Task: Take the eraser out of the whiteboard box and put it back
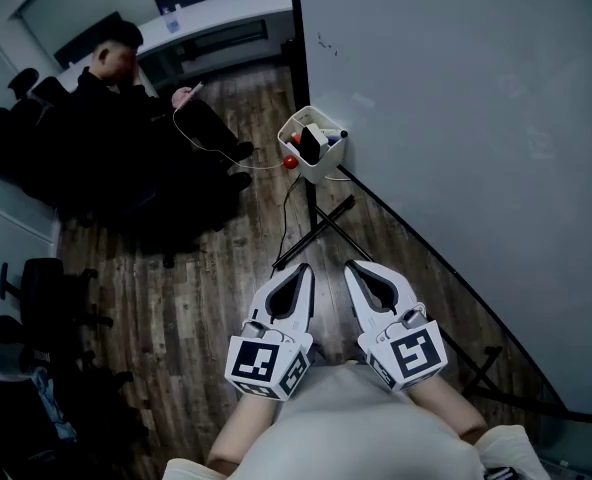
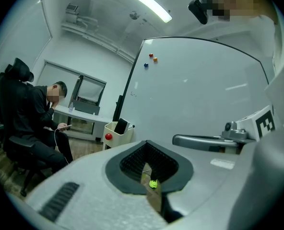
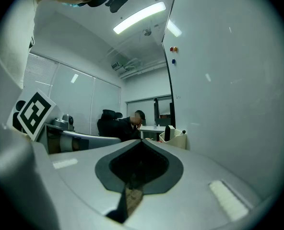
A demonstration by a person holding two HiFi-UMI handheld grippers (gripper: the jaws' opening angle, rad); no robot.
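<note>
A white box hangs at the whiteboard's near edge, well ahead of both grippers. A black eraser stands upright in it beside some markers. The left gripper view shows the box and eraser far ahead. In the right gripper view the box and eraser look small and distant. My left gripper and right gripper are side by side, low in the head view, pointing toward the box. Both are shut with nothing between their jaws.
A person in black sits to the left on a chair, holding a phone. A red magnet sticks by the box. The whiteboard's black stand legs cross the wooden floor ahead of me. Office chairs stand at the left.
</note>
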